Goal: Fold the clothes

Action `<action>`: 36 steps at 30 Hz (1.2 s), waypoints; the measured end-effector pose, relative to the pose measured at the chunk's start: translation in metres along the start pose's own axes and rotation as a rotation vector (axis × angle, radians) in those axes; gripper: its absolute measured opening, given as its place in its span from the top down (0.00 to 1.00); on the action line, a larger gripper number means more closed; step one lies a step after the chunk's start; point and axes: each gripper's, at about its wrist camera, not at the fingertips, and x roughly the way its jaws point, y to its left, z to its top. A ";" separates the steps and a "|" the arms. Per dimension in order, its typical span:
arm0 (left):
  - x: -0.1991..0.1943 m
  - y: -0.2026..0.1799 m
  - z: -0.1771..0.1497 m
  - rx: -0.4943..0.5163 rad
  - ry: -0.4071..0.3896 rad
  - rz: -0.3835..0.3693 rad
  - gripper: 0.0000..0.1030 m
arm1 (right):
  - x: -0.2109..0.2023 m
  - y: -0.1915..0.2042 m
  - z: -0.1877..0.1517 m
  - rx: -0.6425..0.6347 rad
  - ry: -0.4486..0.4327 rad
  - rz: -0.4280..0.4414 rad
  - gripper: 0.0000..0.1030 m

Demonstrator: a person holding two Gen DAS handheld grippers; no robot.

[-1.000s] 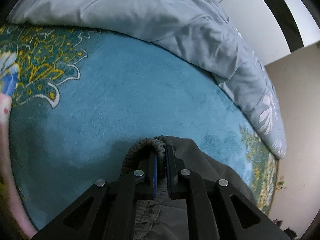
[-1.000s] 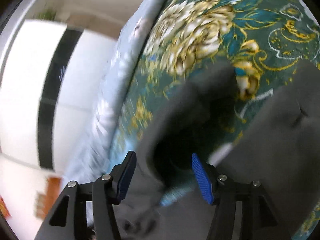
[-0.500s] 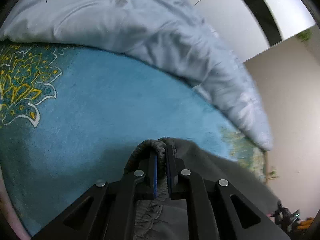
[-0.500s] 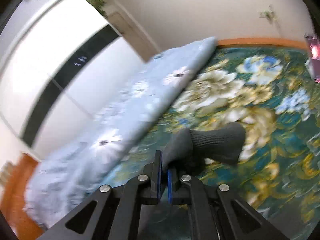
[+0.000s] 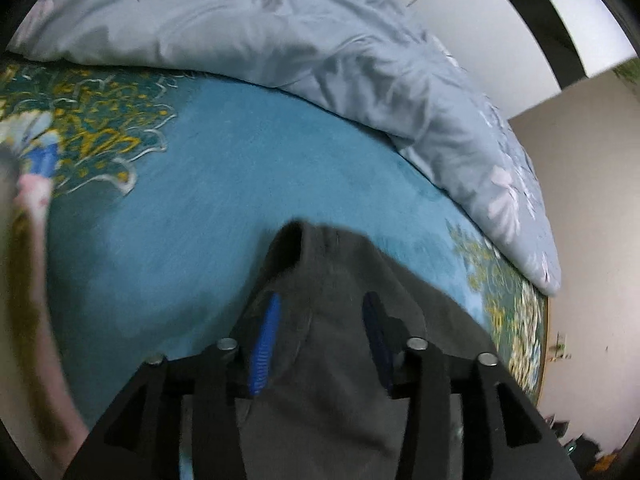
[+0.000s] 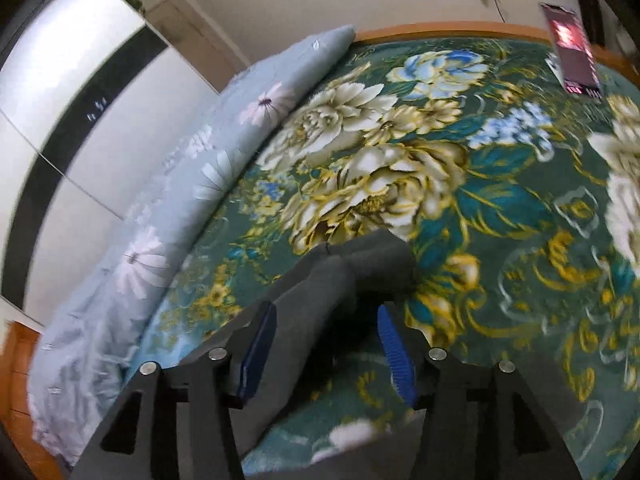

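A dark grey garment [image 5: 344, 312] lies on the blue part of the floral blanket [image 5: 192, 208]. My left gripper [image 5: 320, 328] is open, its blue pads either side of the garment's waistband end, which lies loose between them. In the right wrist view, a grey leg with a ribbed cuff [image 6: 376, 260] rests on the green flowered blanket [image 6: 500, 184]. My right gripper [image 6: 326, 340] is open, with the leg lying between the spread fingers. The middle of the garment is out of view.
A pale blue flowered duvet [image 5: 320, 48] is bunched along the far side of the bed, also in the right wrist view [image 6: 192, 184]. A white and black wardrobe [image 6: 68, 92] stands behind it. A pink box [image 6: 572, 52] lies at the blanket's far corner.
Both grippers were shut on the garment half a second ago and have opened, letting the waistband and the cuffed leg drop onto the blanket.
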 end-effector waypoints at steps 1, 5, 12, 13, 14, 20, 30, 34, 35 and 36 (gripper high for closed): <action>-0.009 -0.001 -0.016 0.029 0.006 0.030 0.53 | -0.010 -0.004 -0.006 0.013 0.003 0.022 0.44; -0.029 0.003 -0.063 0.126 0.002 0.167 0.53 | -0.037 -0.027 -0.042 0.050 0.063 0.072 0.44; -0.010 0.015 -0.112 0.168 0.131 0.269 0.53 | -0.049 -0.063 -0.102 0.091 0.188 0.035 0.44; -0.004 0.013 -0.118 0.173 0.154 0.290 0.53 | -0.050 -0.068 -0.109 0.098 0.191 0.022 0.44; 0.002 0.012 -0.123 0.179 0.176 0.309 0.53 | -0.053 -0.074 -0.115 0.113 0.191 0.010 0.44; 0.023 0.016 -0.133 0.152 0.219 0.332 0.53 | -0.054 -0.093 -0.132 0.195 0.211 -0.001 0.44; 0.028 0.042 -0.128 -0.056 0.181 0.221 0.66 | -0.049 -0.125 -0.146 0.324 0.201 0.008 0.45; 0.023 0.038 -0.127 -0.080 0.165 0.196 0.90 | -0.042 -0.124 -0.144 0.386 0.184 0.049 0.71; 0.019 0.036 -0.126 -0.087 0.157 0.190 0.91 | -0.040 -0.122 -0.142 0.403 0.183 0.066 0.75; 0.014 0.035 -0.126 -0.095 0.149 0.183 0.92 | -0.040 -0.119 -0.140 0.404 0.180 0.066 0.85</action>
